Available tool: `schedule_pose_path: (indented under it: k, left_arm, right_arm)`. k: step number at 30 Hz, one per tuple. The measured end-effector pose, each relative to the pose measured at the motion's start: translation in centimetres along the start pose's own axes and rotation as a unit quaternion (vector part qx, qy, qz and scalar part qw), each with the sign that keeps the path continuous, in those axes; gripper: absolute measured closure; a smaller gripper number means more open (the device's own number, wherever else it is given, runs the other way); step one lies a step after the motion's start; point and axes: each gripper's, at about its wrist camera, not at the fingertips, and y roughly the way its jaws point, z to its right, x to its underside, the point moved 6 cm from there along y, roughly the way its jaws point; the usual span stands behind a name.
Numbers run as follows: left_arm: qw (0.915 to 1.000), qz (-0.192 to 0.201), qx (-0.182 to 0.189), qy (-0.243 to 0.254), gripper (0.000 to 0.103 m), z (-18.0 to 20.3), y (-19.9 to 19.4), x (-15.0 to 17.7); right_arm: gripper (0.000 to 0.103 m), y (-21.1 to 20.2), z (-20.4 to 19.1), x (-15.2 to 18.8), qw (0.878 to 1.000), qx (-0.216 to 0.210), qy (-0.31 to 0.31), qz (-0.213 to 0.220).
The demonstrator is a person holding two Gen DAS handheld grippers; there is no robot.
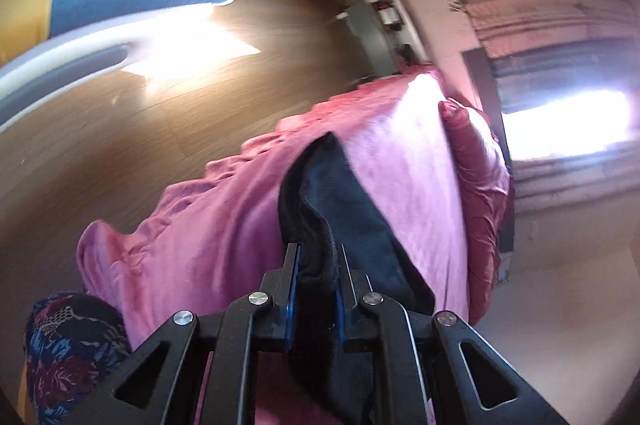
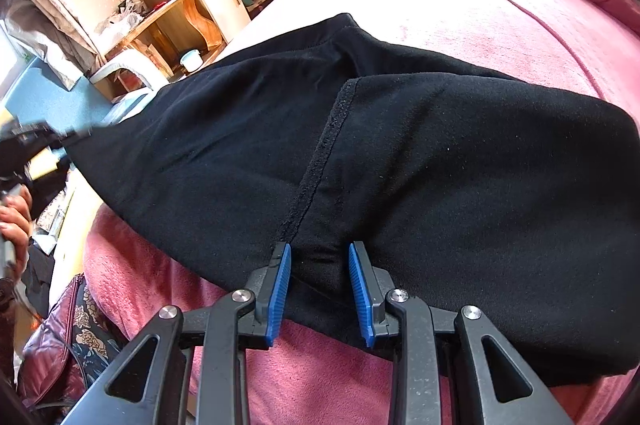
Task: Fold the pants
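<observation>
left claw (image 1: 318, 277) pinches the black pants (image 2: 360, 145) on the pink bed (image 2: 480, 5), right claw (image 2: 318, 277) slack astride the seam; fabric could slip.

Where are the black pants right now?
The black pants lie spread on the pink blanket across the middle of the right wrist view, their near edge between the right tongs; the left tongs pinch one end.

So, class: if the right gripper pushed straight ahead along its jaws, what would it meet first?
Most likely the black pants: the right gripper already has their edge between its jaws.
</observation>
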Motion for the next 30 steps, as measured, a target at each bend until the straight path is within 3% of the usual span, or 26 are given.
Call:
schedule_pose_path:
  k: [3,5,8,16,20,24,28,29,30]
  left_arm:
    - [0.9941,-0.016,0.054,0.093,0.089,5.8,-0.5,1.3]
    - [0.9840,-0.029,0.080,0.157,0.089,9.4,-0.6,2.9]
    - [0.9633,-0.055,0.100,0.243,0.090,13.6,0.0,6.1]
    - [0.9117,-0.132,0.097,0.377,0.090,17.8,3.2,14.6]
    - [0.8915,-0.155,0.091,0.416,0.090,18.2,4.1,17.6]
    - [0.8755,-0.168,0.086,0.445,0.090,18.3,4.4,19.8]
    - [0.8632,-0.175,0.077,0.467,0.090,18.5,4.6,21.1]
    - [0.8597,-0.175,0.071,0.475,0.090,18.5,4.5,21.4]
    - [0.8562,-0.173,0.065,0.482,0.090,18.5,4.5,21.7]
  right_arm:
    - [0.043,-1.2,-0.1,-0.8,1.000,-0.013,0.006,0.001]
    - [0.043,-2.6,0.1,-1.7,1.000,-0.013,0.010,0.021]
    - [0.037,-4.9,0.1,-3.4,0.997,-0.048,0.026,0.051]
    - [0.027,-7.9,0.0,-7.8,0.976,-0.194,0.073,0.070]
    - [0.022,-7.7,-1.1,-9.6,0.971,-0.225,0.057,0.050]
    - [0.021,-6.7,-3.5,-10.9,0.975,-0.223,0.010,0.016]
    - [0.023,-3.8,-5.4,-11.4,0.981,-0.189,-0.031,-0.022]
    - [0.029,-3.0,-5.8,-11.5,0.984,-0.171,-0.041,-0.032]
    - [0.044,-2.1,-5.8,-11.6,0.985,-0.163,-0.049,-0.041]
